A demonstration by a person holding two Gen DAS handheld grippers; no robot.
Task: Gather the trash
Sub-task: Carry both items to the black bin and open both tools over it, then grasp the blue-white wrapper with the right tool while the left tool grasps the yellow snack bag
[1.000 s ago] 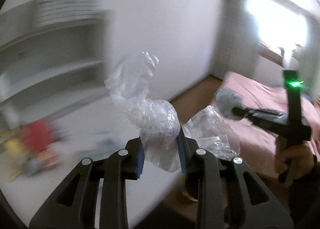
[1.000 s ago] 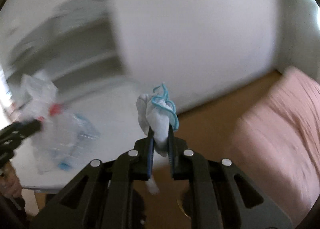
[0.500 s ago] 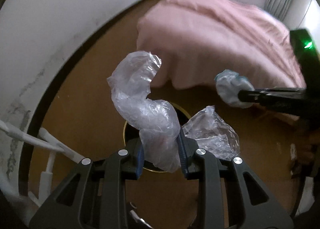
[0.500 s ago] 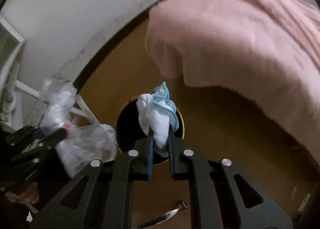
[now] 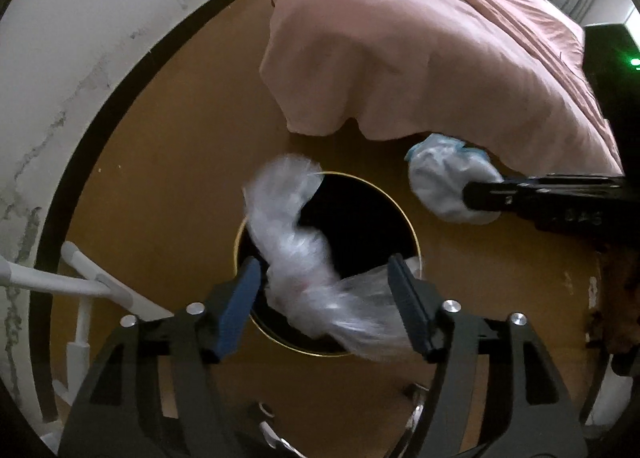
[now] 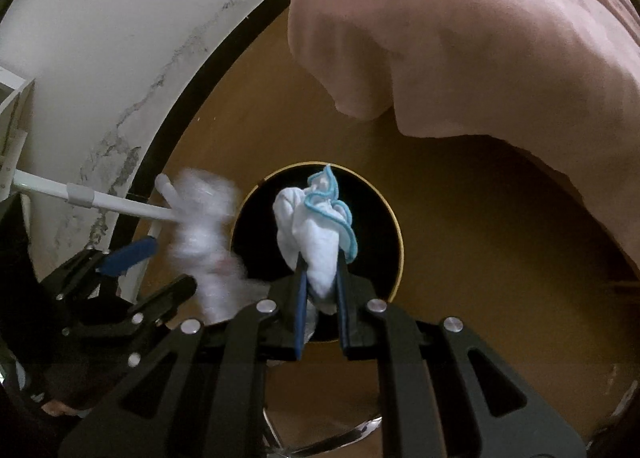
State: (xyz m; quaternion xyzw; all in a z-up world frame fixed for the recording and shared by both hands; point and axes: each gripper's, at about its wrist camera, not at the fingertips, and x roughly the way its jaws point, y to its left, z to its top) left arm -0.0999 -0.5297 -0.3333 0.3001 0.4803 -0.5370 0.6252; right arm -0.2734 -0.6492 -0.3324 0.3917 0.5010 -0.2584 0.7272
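Left wrist view had the left gripper (image 5: 326, 298) spread wide, blue pads well apart, and the crumpled clear plastic wrap (image 5: 298, 258) sat blurred between them, looking like it was dropping free rather than being held. Right under it was the round black trash bin with a gold rim (image 5: 400, 210), so my guess is the wrap was on its way in, though part of it hung over the near rim and could've snagged there.

Right wrist view was the other half of the job. The right gripper (image 6: 320, 290) was pinched narrow on a wadded white cloth with a light blue edge (image 6: 316, 234), poking up from between the pads. That wad hovered right over the bin's dark opening (image 6: 384, 242), so lined up but not let go.

So progress-wise I'd call it: one piece basically released, one held above the bin waiting for the drop. Couldn't see what was in the bin, it was just black in there.

Around it all: brown wooden floor (image 5: 168, 186), a pink bedspread (image 5: 420, 50) drooping near the bin, a white wall with a dark baseboard (image 6: 120, 38), and a white tubular rack leg (image 5: 92, 286) off to the left.
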